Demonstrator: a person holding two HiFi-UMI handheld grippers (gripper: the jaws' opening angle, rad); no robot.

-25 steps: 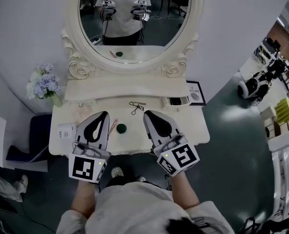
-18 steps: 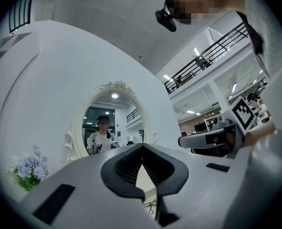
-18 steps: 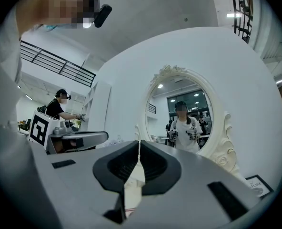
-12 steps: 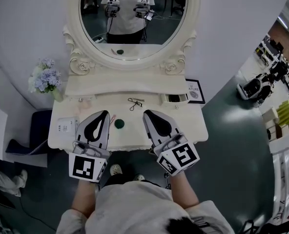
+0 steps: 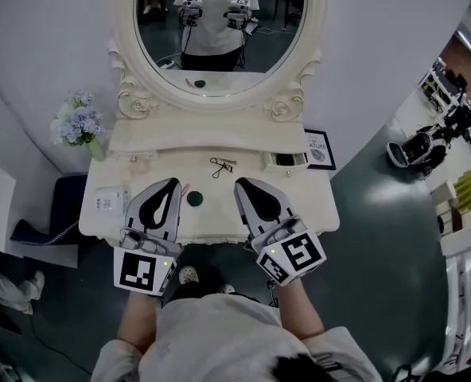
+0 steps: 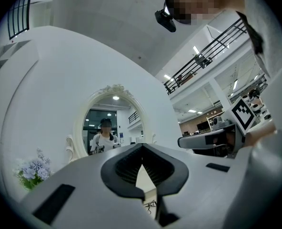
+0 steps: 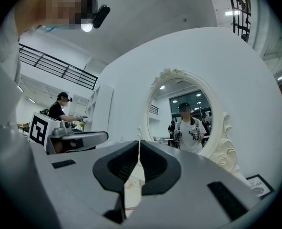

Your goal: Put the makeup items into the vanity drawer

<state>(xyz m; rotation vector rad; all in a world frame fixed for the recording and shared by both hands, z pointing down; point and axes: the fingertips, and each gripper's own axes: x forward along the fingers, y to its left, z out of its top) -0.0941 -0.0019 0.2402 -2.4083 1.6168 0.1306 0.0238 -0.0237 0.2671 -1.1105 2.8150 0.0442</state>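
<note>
On the cream vanity top (image 5: 299,205) lie a round dark green item (image 5: 194,199), a thin pink stick (image 5: 183,190) beside it and a black eyelash curler (image 5: 222,166) further back. My left gripper (image 5: 171,182) hovers over the left of the top, shut and empty, its tip just left of the pink stick. My right gripper (image 5: 241,184) hovers to the right of the green item, also shut with nothing in it. In the left gripper view the jaws (image 6: 142,147) meet at their tips; in the right gripper view (image 7: 139,142) they are pressed together too. A small dark open compartment (image 5: 287,161) sits at the back right.
An oval mirror (image 5: 219,22) in an ornate frame stands behind the top and reflects the person. A vase of pale blue flowers (image 5: 79,123) is at the back left, a framed picture (image 5: 319,150) at the back right, a white card (image 5: 109,200) at the left edge.
The vanity sits a little higher in the head view than a second ago. Both grippers stay shut and keep about the same place in the picture.
</note>
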